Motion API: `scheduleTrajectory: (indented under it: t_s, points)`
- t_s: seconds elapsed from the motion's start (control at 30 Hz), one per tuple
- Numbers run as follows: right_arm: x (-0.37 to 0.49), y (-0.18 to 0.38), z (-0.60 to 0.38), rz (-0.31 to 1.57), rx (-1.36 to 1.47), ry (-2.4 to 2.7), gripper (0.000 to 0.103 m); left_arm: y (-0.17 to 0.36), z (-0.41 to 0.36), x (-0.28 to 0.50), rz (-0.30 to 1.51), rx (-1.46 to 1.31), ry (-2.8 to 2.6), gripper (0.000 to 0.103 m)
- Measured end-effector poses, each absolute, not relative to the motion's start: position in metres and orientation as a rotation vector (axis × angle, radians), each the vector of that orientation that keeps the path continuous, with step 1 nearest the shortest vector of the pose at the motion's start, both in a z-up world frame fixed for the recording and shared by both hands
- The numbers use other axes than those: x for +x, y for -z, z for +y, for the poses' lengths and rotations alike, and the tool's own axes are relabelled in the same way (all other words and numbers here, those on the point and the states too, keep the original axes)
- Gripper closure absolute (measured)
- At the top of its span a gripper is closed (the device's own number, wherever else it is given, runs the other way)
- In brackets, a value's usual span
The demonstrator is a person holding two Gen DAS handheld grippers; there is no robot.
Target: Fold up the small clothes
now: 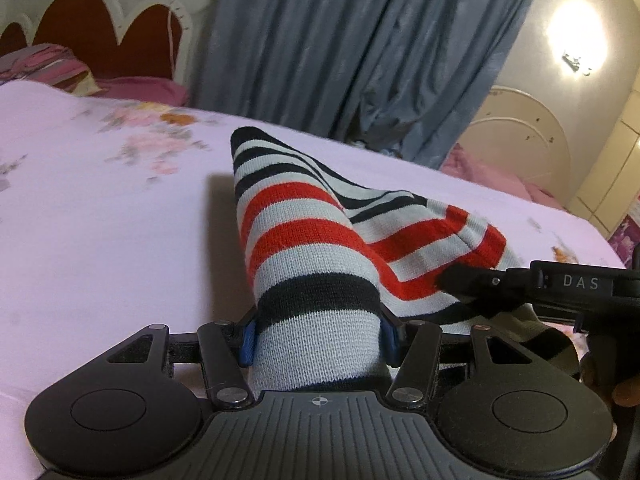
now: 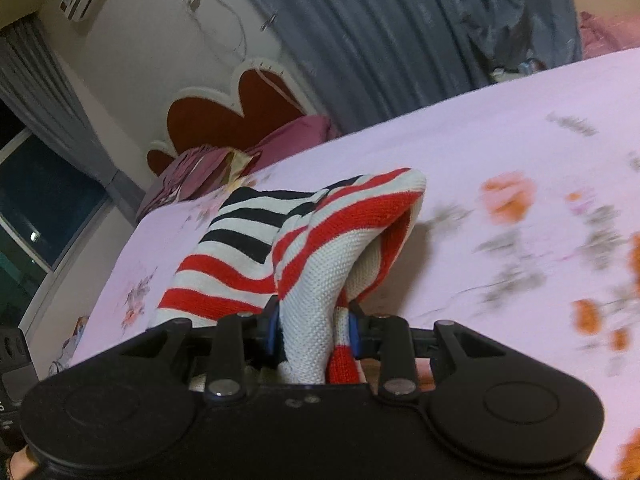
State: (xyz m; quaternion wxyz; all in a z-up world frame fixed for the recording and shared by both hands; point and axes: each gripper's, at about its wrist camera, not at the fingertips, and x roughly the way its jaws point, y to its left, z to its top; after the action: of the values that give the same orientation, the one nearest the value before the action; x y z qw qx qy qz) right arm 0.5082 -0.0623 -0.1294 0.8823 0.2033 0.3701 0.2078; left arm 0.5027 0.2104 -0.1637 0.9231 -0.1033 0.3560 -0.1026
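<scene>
A small knitted garment (image 1: 312, 232) with red, black and pale grey stripes is held up over the pink floral bedsheet (image 1: 100, 208). My left gripper (image 1: 318, 336) is shut on its lower grey end. My right gripper (image 2: 314, 332) is shut on another bunched part of the same garment (image 2: 320, 256). In the left wrist view the right gripper's finger (image 1: 472, 280) comes in from the right and pinches the garment's red-striped edge. The garment rises in a folded peak between the two grippers.
The bedsheet (image 2: 520, 152) fills the lower half of both views. A red-and-white headboard (image 1: 108, 36) and pink pillows (image 1: 132, 88) lie at the far end. Grey-blue curtains (image 1: 360, 48) hang behind the bed. A second pink bed (image 1: 492, 176) stands at the right.
</scene>
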Motion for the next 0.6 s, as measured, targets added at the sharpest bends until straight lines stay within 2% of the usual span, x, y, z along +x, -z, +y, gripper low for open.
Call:
scheduleTrajectory:
  t_s: [0.1, 0.17, 0.23, 0.37, 0.5, 0.6]
  points:
    - [0.512, 0.142, -0.045, 0.812, 0.407, -0.438, 0.072, 0.184, 0.231, 0.506, 0.762, -0.212, 0.212, 0.045]
    - [0.511, 0.15, -0.043, 0.821, 0.39, -0.411, 0.07, 0.196, 0.239, 0.505, 0.751, -0.213, 0.231, 0.036]
    - [0.512, 0.156, -0.05, 0.839, 0.419, -0.385, 0.065, 0.2, 0.238, 0.505, 0.742, -0.199, 0.235, 0.032]
    - [0.505, 0.152, -0.063, 0.822, 0.43, -0.307, 0.058, 0.192, 0.238, 0.497, 0.727, -0.174, 0.226, 0.032]
    - [0.498, 0.13, -0.068, 0.764, 0.369, -0.268, 0.066, 0.169, 0.236, 0.479, 0.599, -0.138, 0.2, 0.032]
    - [0.502, 0.131, -0.065, 0.791, 0.38, -0.287, 0.066, 0.159, 0.229, 0.482, 0.56, -0.116, 0.225, 0.032]
